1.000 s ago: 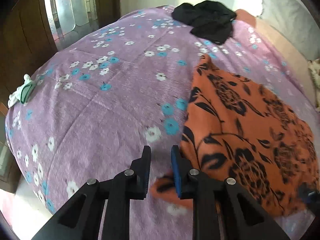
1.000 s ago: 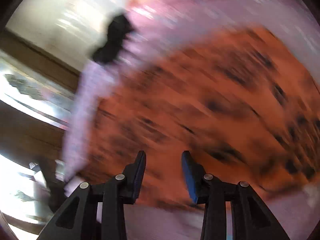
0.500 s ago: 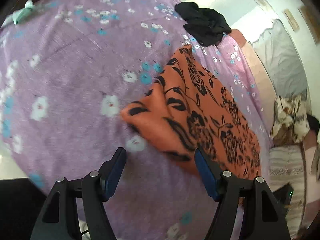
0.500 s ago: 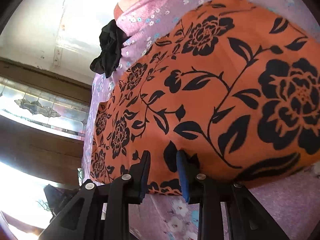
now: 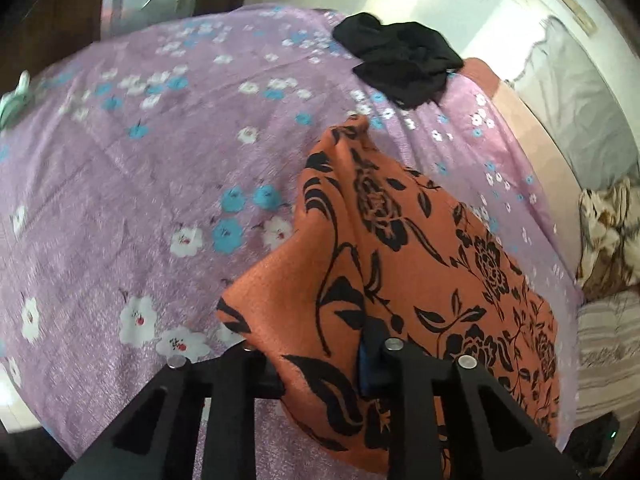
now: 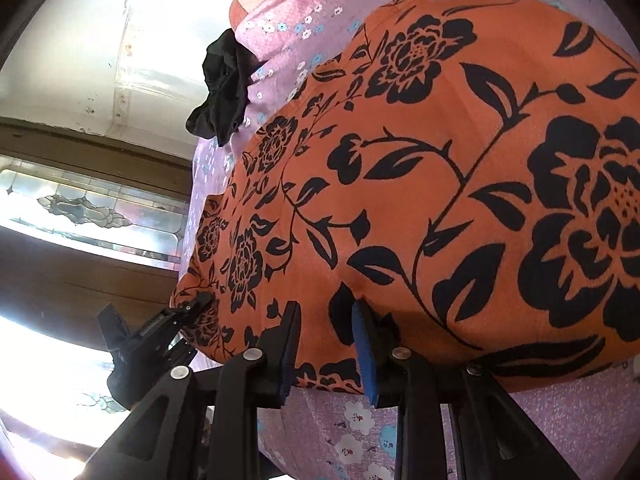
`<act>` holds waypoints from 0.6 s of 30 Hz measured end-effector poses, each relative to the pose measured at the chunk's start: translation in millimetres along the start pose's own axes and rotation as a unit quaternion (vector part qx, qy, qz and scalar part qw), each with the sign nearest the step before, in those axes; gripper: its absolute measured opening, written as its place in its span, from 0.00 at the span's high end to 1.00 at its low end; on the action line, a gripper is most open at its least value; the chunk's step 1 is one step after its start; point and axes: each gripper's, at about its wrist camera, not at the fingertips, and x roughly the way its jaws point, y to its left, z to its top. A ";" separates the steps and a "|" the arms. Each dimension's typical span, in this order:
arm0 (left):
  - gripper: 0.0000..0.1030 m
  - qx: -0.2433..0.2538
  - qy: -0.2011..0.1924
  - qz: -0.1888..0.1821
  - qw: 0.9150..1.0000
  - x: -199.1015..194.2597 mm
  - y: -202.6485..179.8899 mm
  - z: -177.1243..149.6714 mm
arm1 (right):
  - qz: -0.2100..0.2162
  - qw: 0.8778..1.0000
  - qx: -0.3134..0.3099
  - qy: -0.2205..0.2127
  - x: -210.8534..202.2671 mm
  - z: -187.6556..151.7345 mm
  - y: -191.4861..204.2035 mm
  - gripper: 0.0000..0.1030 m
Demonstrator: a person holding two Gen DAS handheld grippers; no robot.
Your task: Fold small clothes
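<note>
Since half a second ago, the left gripper [image 5: 320, 364] has closed its fingers on the corner of the orange cloth with black flowers [image 5: 400, 264], lifting it off the purple flowered bed sheet [image 5: 140, 168]. The right gripper [image 6: 326, 344] pinches the near edge. Thin fabric could slip free if the hands pull apart.

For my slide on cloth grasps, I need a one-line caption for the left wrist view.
Left tool pinches a corner of the orange floral cloth on a purple flowered bedsheet.
</note>
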 end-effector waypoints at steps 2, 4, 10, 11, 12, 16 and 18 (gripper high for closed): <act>0.78 0.033 -0.012 0.006 0.999 -9.7 -12.3 2.0 | 0.004 1.000 0.005 0.012 -0.7 1.6 -1.8 0.71; 0.78 0.099 -0.036 0.007 0.994 -24.3 -42.5 4.5 | 0.010 0.999 0.019 0.025 -2.8 5.1 -5.4 0.71; 0.79 0.279 -0.091 -0.019 0.956 -66.4 -141.2 -11.9 | 0.053 0.996 0.065 -0.036 -54.1 23.5 -23.7 0.69; 0.79 0.303 -0.093 -0.025 0.948 -69.0 -155.9 -17.2 | 0.064 0.994 0.073 -0.043 -61.4 27.2 -28.1 0.69; 0.79 0.326 -0.094 -0.032 0.940 -71.4 -170.0 -23.8 | 0.075 0.993 0.082 -0.050 -69.1 31.2 -33.2 0.68; 0.79 0.418 -0.078 -0.076 0.902 -67.7 -237.3 -70.5 | 0.109 0.979 0.127 -0.114 -107.7 47.0 -62.4 0.33; 0.79 0.452 -0.057 -0.088 0.886 -56.7 -260.0 -94.5 | 0.127 0.971 0.143 -0.143 -122.3 55.9 -75.9 0.31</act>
